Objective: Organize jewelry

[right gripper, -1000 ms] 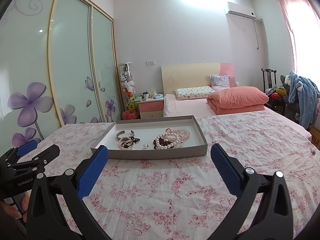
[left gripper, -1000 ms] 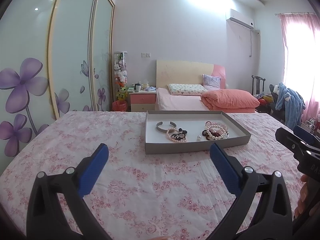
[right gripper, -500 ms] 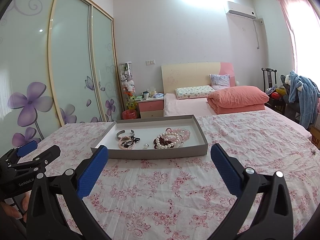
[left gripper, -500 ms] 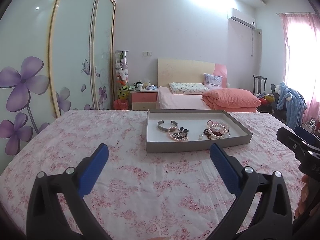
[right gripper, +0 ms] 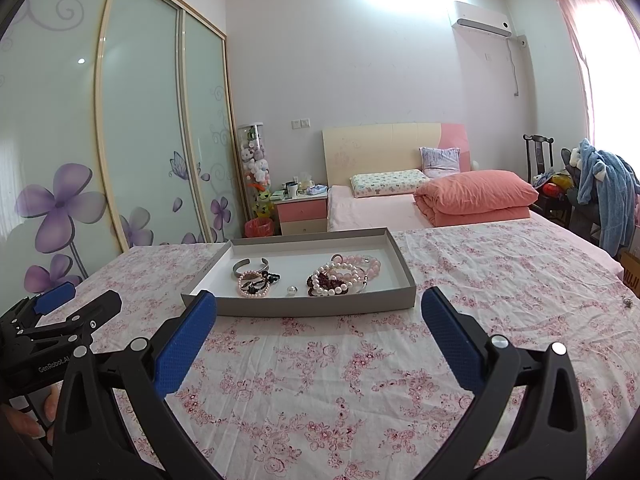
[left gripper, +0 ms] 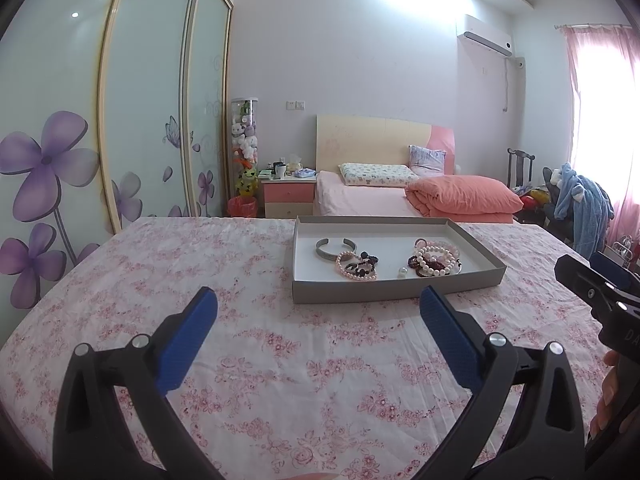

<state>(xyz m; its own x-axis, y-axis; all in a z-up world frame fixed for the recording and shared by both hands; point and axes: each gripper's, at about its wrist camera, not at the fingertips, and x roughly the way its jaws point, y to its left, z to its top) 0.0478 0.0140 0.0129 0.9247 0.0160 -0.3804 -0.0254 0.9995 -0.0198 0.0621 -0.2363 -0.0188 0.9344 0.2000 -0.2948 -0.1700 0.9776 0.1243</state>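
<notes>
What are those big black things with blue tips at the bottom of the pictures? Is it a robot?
No robot here. A person holds a pair of tongs in each hand, and each has a camera looking along its fingers. One picture is from the left tongs, the other from the right tongs. Both are wide open and hold nothing. Ahead, on a flowery cloth, sits a grey tray with a silver bangle, pearl bracelets and one loose pearl. A bedroom is behind.
</notes>
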